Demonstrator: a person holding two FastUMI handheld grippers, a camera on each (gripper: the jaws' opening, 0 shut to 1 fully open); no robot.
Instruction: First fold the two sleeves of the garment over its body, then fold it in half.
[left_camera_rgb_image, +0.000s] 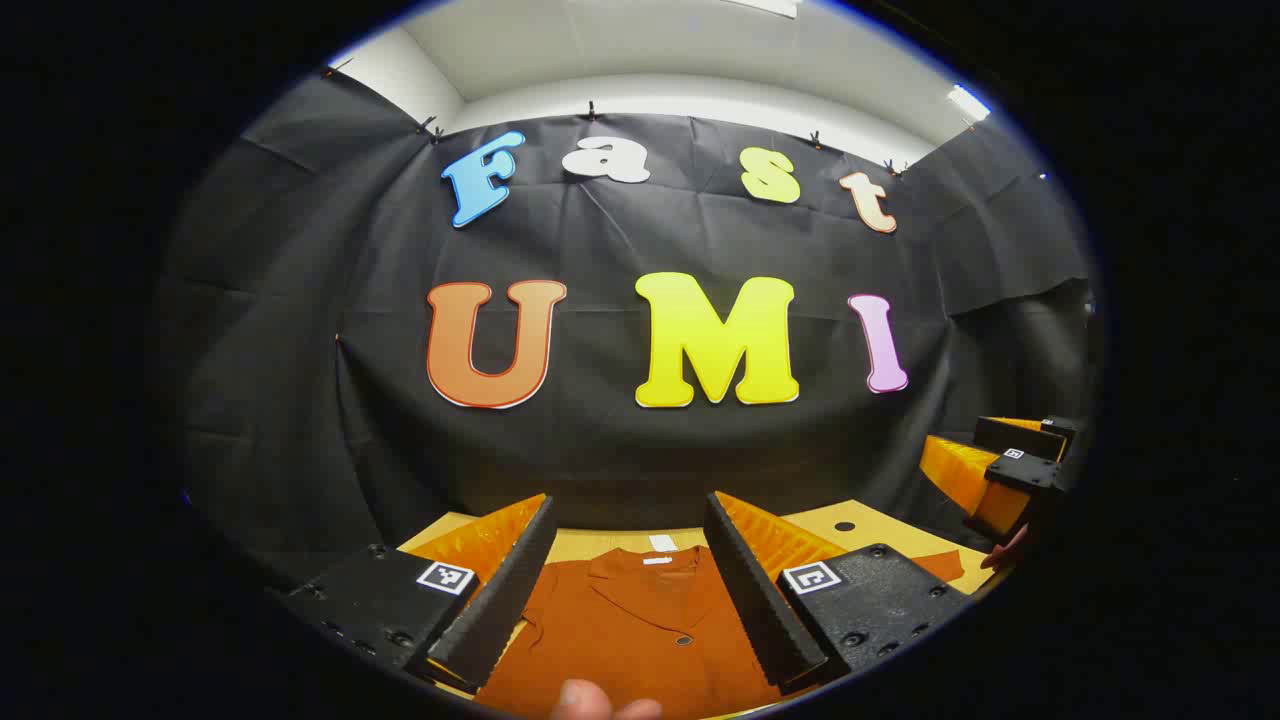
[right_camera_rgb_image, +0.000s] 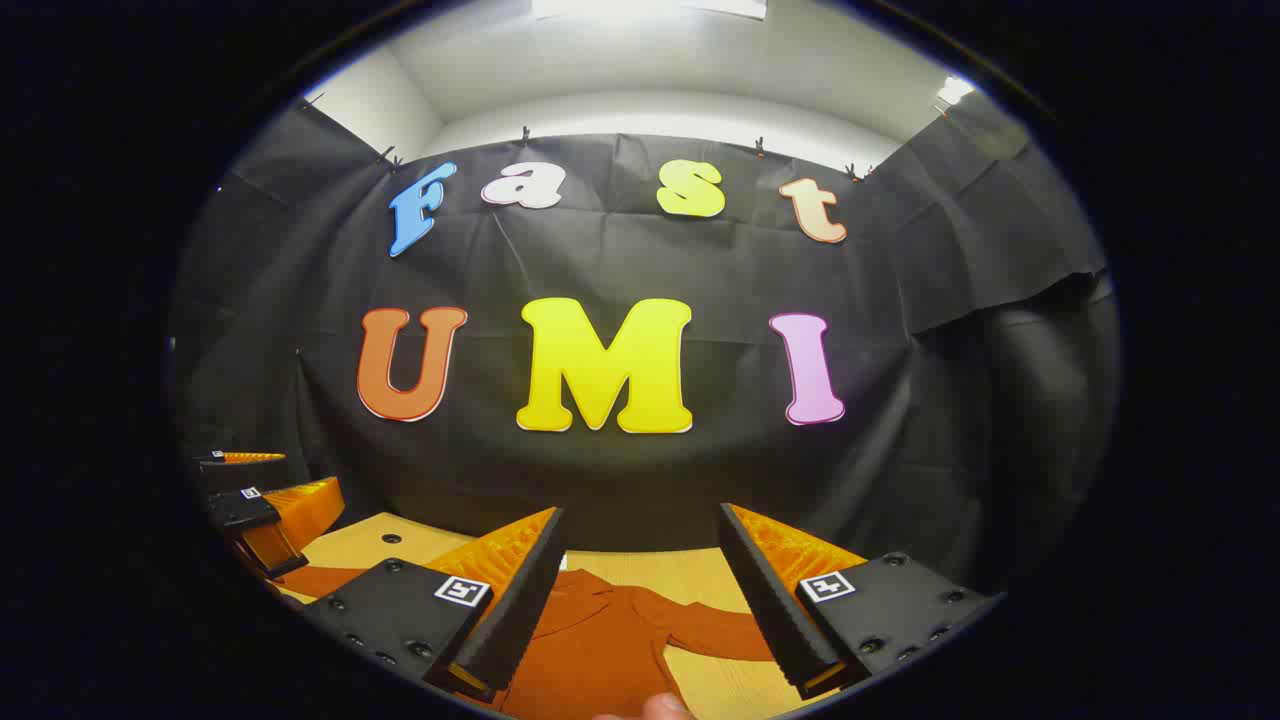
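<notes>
Left tongs (left_camera_rgb_image: 625, 560) and right tongs (right_camera_rgb_image: 640, 570) hover wide open, empty, above the shirt (left_camera_rgb_image: 630, 630) on the worktop (right_camera_rgb_image: 700, 580); soft, limp cloth, probably best pinched at each sleeve (right_camera_rgb_image: 715, 632) end.

A rust-orange collared, buttoned garment (left_camera_rgb_image: 640, 620) lies flat on the tabletop (left_camera_rgb_image: 860, 525), one sleeve (right_camera_rgb_image: 715, 630) spread sideways.

One garment (left_camera_rgb_image: 640, 620), two hand-held grippers (left_camera_rgb_image: 628, 545) (right_camera_rgb_image: 642, 550), one table (right_camera_rgb_image: 700, 580).
</notes>
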